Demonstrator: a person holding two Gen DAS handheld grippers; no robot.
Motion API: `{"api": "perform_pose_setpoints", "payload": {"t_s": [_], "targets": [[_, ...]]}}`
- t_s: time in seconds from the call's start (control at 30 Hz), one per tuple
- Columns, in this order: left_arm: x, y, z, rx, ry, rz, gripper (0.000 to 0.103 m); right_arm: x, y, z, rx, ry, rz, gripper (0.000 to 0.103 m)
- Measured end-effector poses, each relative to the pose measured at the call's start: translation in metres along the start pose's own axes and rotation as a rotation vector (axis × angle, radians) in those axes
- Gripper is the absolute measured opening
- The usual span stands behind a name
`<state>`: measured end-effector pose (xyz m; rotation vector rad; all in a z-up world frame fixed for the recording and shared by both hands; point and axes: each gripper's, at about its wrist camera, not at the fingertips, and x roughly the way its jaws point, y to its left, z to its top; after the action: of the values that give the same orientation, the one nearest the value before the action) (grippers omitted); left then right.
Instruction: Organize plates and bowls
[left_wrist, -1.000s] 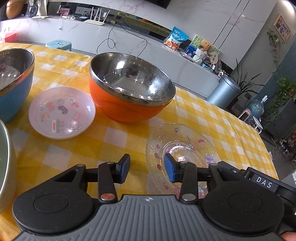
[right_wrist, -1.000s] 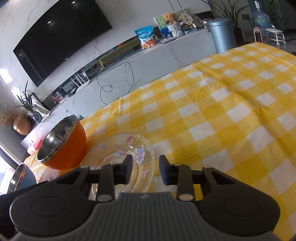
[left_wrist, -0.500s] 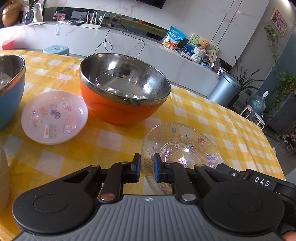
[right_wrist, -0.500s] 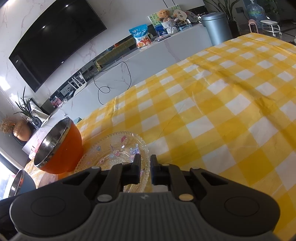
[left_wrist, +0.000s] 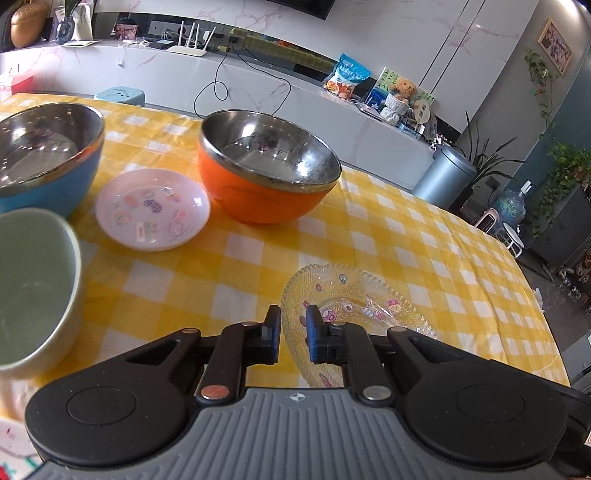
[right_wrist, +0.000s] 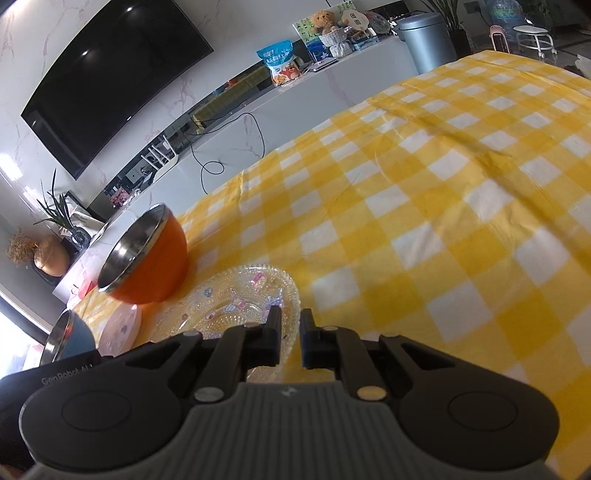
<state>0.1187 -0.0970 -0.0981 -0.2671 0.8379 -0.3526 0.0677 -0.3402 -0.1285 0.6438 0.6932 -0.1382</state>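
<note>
Left wrist: both tongs (left_wrist: 293, 325) (right_wrist: 290, 326) pinch opposite rims of the glass plate (left_wrist: 354, 295).

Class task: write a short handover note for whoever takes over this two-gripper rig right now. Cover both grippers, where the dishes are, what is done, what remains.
Left gripper: closed on the near rim of the glass plate.
Right gripper: closed on the same plate's opposite rim.
Orange bowl, pink plate, blue bowl and green bowl sit apart on the checked tablecloth.
Done: nothing stacked.
Left: stack plates, nest bowls.
</note>
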Motion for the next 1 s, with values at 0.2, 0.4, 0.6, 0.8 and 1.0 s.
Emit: {"api": "perform_pose_setpoints", "payload": {"t_s": [0.2,0.4,0.6,0.8,1.0], "targets": [[-0.028,0.005,-0.015,0.004,0.001,0.004,0.015,-0.026,0.004,-0.022,0.011,0.02,0.009,0.008],[-0.058,0.01,-0.028,0.013,-0.021,0.019,0.015,-0.052,0.013,-0.043,0.001,0.024,0.027,0.008],[-0.079,0.016,-0.039,0.009,-0.026,0.021,0.015,-0.071,0.02,-0.058,-0.009,0.032,0.041,0.008],[-0.101,0.024,-0.049,0.008,-0.041,0.027,0.015,-0.086,0.029,-0.074,-0.032,0.038,0.047,0.008],[-0.122,0.039,-0.06,-0.002,-0.05,0.048,0.015,-0.095,0.042,-0.089,-0.073,0.058,0.065,0.009]]}}
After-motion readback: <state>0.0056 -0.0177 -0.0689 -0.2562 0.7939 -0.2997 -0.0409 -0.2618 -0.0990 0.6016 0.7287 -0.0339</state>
